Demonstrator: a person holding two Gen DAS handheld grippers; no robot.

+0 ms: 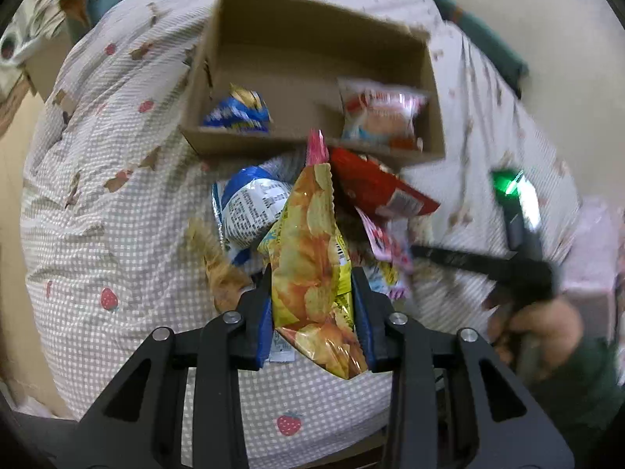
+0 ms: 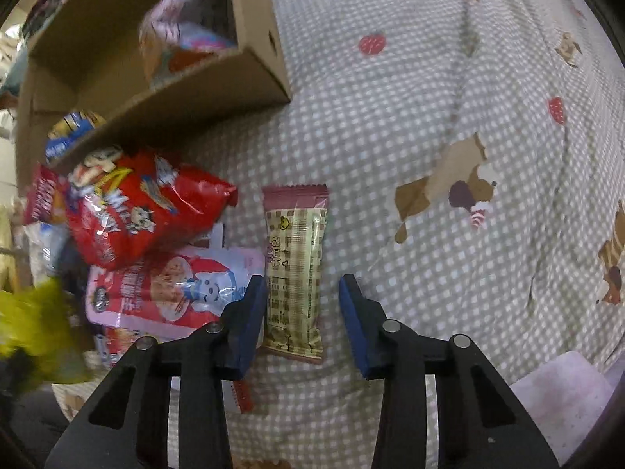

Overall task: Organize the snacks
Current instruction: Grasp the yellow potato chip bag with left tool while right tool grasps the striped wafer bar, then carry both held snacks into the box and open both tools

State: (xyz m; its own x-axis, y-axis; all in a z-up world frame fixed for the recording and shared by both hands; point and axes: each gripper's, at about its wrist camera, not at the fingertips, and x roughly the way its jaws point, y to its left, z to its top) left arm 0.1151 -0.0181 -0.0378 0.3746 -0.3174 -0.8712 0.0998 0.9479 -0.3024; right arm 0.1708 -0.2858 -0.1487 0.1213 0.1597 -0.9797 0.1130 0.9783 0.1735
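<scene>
My left gripper [image 1: 312, 273] is shut on a yellow chip bag [image 1: 312, 258] and holds it above the snack pile, in front of the cardboard box [image 1: 312, 43]. The box holds a blue packet [image 1: 238, 111] and a pink-red packet [image 1: 381, 115]. A blue-white bag [image 1: 250, 207] and a red bag [image 1: 379, 189] lie in the pile. My right gripper [image 2: 302, 285] is open over a maroon-and-cream snack bar [image 2: 295, 269] lying on the checked bedspread. A red bag [image 2: 144, 203] and a pink pouch [image 2: 175, 285] lie left of the bar.
The checked bedspread [image 2: 429, 156] with strawberry prints covers the bed. The box [image 2: 218, 78] stands at the upper left in the right wrist view. The right hand-held gripper [image 1: 519, 250] shows at the right of the left wrist view. A pink cloth [image 2: 562, 391] lies at lower right.
</scene>
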